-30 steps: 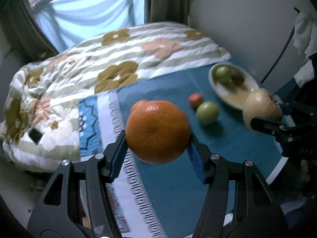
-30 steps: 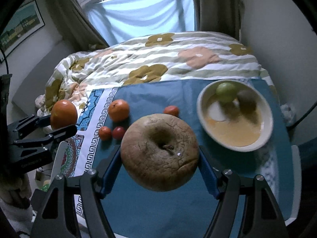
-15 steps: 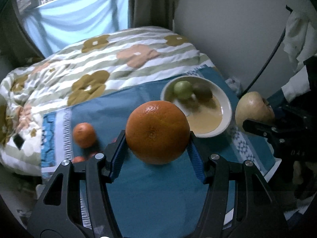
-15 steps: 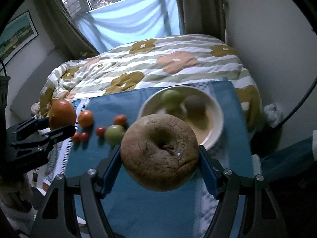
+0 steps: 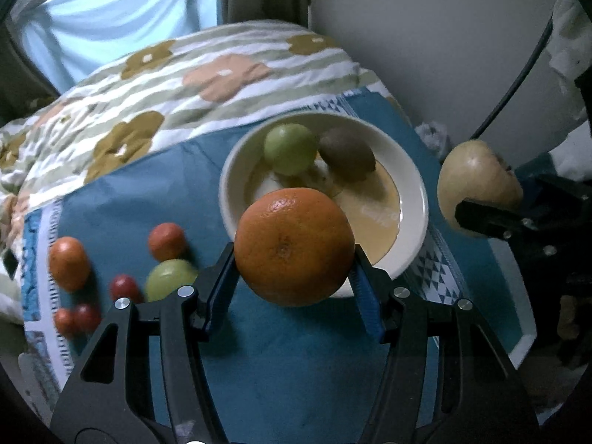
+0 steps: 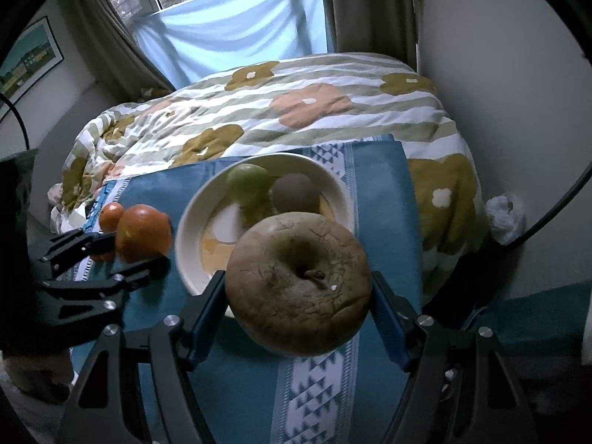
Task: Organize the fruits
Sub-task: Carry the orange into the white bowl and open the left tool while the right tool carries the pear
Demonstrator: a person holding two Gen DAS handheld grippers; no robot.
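My left hand-held gripper point(image 5: 294, 277) is closed on a big orange point(image 5: 294, 246), its blue pads pressing the fruit on both sides. My right hand-held gripper point(image 6: 298, 316) is clamped the same way on a wrinkled brown apple point(image 6: 298, 283), stem end facing the camera. Both fruits hang above the blue cloth point(image 5: 288, 362) that covers the counter, each just over the near rim of the white bowl point(image 5: 416, 185).

The bowl stands near the cloth's far edge, toward its right side, next to the flowered quilt point(image 6: 296, 111) on the bed. Inside it lie a green fruit point(image 5: 290, 149) and a brown kiwi point(image 5: 347, 154), touching each other at the far side.

Toward the cloth's left edge sits loose fruit: a small orange point(image 5: 69, 263), a smaller orange-red one point(image 5: 167, 241), a green fruit point(image 5: 171, 284) just beside it, and three little red tomatoes point(image 5: 125, 287) close together.
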